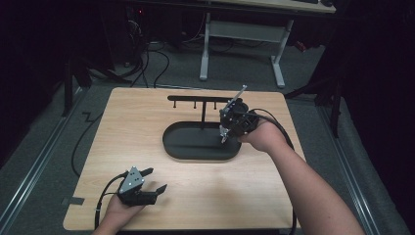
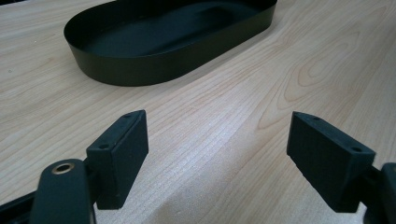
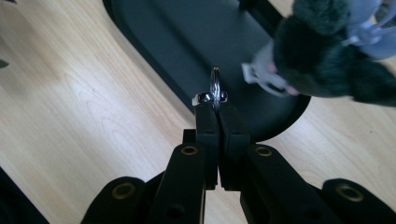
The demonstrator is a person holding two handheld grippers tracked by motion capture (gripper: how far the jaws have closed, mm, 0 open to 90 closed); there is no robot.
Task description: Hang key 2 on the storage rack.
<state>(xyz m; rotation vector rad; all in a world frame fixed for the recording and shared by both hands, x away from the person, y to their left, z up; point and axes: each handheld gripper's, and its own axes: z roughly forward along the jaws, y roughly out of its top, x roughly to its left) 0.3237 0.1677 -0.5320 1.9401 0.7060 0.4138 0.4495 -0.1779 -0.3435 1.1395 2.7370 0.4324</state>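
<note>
A black oval tray [image 1: 195,152] lies mid-table, and from it rises a black post with a pegged crossbar [image 1: 198,98]. My right gripper [image 1: 225,133] hangs over the tray's right end, just right of the post. Its jaws [image 3: 217,109] are shut on a metal key ring [image 3: 215,81]. A dark plush charm with pale grey parts [image 3: 327,60] hangs from the ring, beside the tray floor [image 3: 187,46]. My left gripper [image 1: 155,179] rests near the table's front left, open with nothing between its pads [image 2: 121,149]. It points at the tray wall [image 2: 140,70].
The light wooden table [image 1: 127,127] ends close behind my left hand at the front edge. Beyond the table are a white-legged desk [image 1: 244,34] and cables on the grey floor [image 1: 156,63]. A cable trails from each gripper.
</note>
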